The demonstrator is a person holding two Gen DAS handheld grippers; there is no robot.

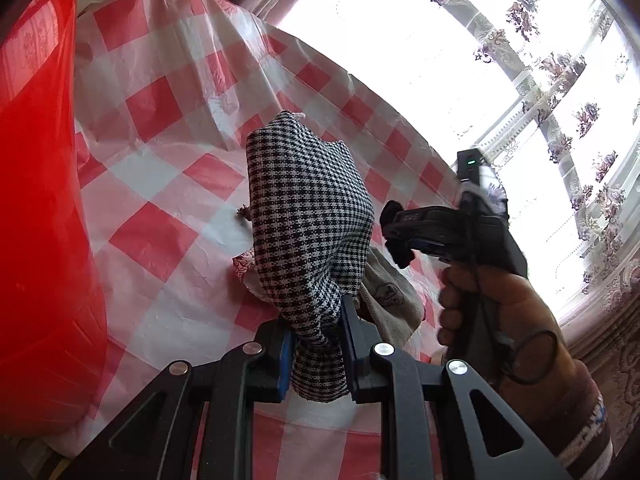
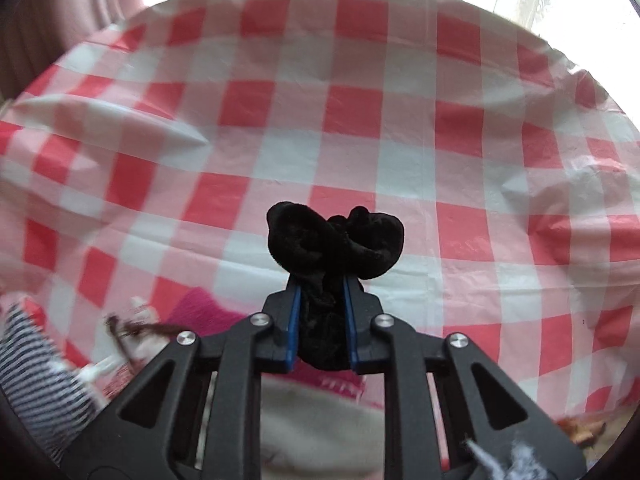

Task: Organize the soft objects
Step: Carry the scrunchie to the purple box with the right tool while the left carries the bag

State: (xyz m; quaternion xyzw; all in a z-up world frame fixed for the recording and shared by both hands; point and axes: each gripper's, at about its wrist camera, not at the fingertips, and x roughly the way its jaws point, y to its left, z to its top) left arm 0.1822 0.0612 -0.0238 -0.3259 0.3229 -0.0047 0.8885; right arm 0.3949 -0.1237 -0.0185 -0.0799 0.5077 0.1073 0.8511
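Tabletop [image 2: 460,128]: I see it covered edge to edge by a red-and-white checked plastic cloth, creased and rumpled in places.
Red bin [image 1: 36,220]: through my left camera a tall translucent red plastic wall fills the left side, standing at the tabletop's edge.
Window [image 1: 440,40]: bright, behind a flowered sheer curtain, beyond the tabletop's far side.
Houndstooth cloth [image 1: 308,216]: a black-and-white checked piece, its lower end gathered between my left tool's pads, the rest bulging up and forward past the fingertips, clear of the tabletop.
Left tool [image 1: 316,348]: nearly closed, both blue pads pressing on the bunched neck of the houndstooth cloth.
Beige cloth [image 1: 392,300]: lies on the tabletop just behind and right of the houndstooth cloth, partly hidden by it.
Right tool [image 2: 320,320]: narrowed down onto the black velvet piece, pads squeezing it from both sides; seen from the left camera, a hand [image 1: 500,312] holds it to the right of the houndstooth cloth.
Black velvet piece [image 2: 336,244]: a small plush bundle, its lower part pinched between the right tool's pads, its curled lobes sticking out beyond the tips.
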